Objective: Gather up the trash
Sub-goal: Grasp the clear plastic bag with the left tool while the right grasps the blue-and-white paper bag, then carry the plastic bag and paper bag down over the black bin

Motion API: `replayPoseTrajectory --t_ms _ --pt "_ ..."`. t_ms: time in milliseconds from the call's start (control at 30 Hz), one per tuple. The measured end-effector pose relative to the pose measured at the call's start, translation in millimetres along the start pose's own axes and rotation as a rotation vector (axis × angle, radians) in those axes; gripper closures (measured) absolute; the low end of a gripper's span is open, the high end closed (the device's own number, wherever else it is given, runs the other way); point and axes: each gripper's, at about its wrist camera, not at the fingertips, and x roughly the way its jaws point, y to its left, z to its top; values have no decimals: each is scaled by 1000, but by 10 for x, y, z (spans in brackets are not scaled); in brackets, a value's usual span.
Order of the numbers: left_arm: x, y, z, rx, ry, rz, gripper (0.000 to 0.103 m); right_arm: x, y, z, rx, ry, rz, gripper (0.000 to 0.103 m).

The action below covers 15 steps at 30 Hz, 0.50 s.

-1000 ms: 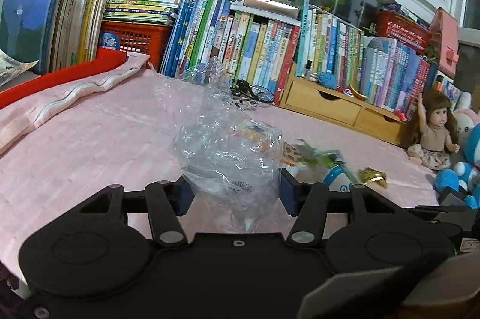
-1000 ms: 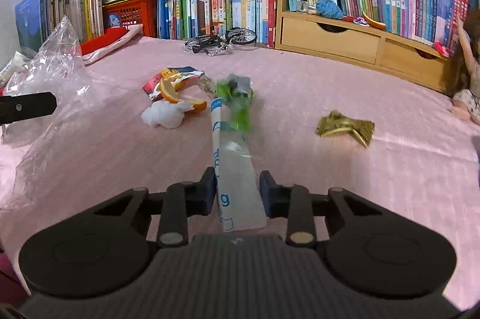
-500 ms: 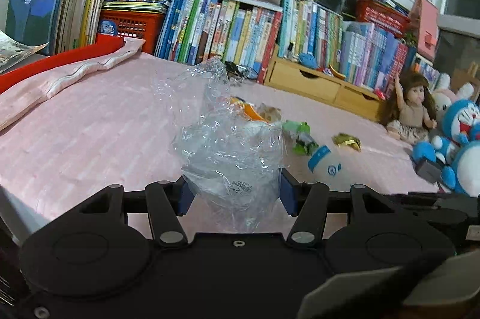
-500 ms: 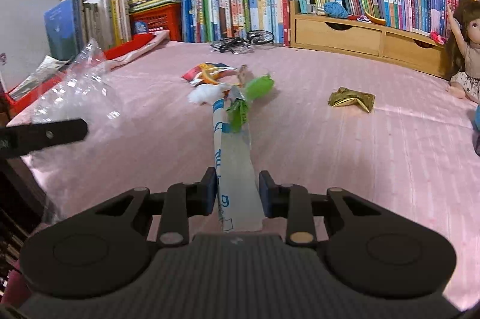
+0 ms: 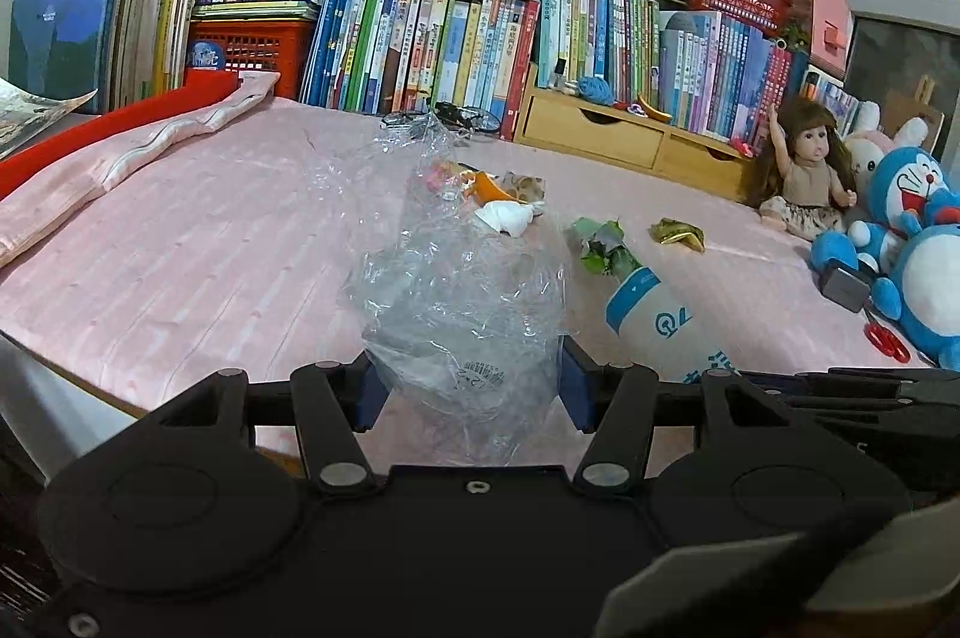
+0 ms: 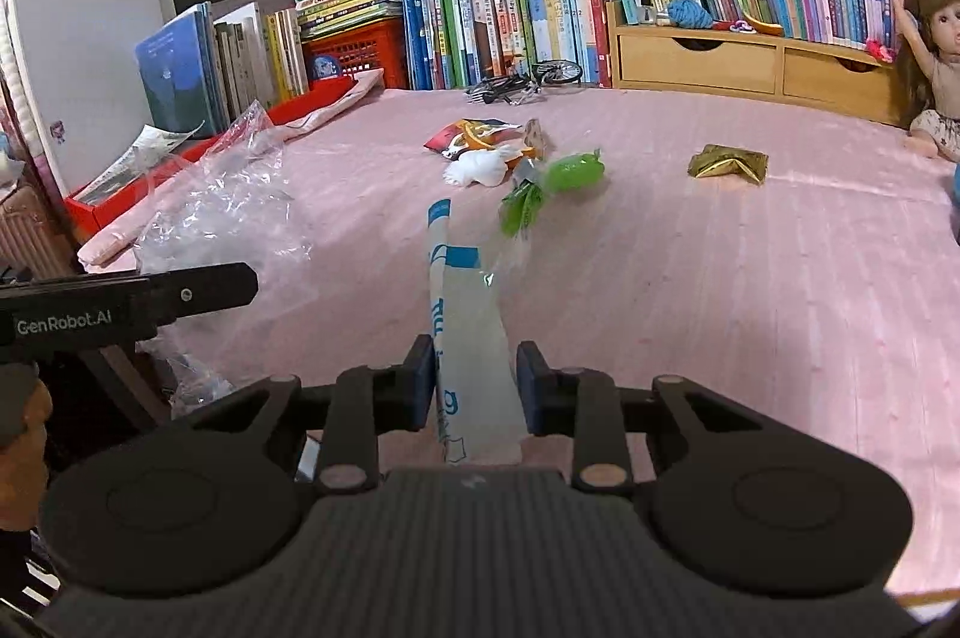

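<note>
Right wrist: fingers point(image 6: 475, 379) pinch white wrapper point(image 6: 465, 332) | left wrist: fingers point(image 5: 468, 389) clamp clear bag point(image 5: 462, 302)

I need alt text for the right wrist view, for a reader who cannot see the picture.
The right gripper holds a white and blue wrapper over a pink bedspread. Ahead lie a green wrapper, a white tissue and a gold wrapper; a clear plastic bag hangs at left.
</note>
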Motion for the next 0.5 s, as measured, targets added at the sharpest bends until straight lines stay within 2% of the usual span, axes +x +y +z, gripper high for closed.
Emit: replayPoseTrajectory --t_ms 500 --pt "-220 -59 -247 71 55 -33 49 -237 174 -287 23 17 44 70"
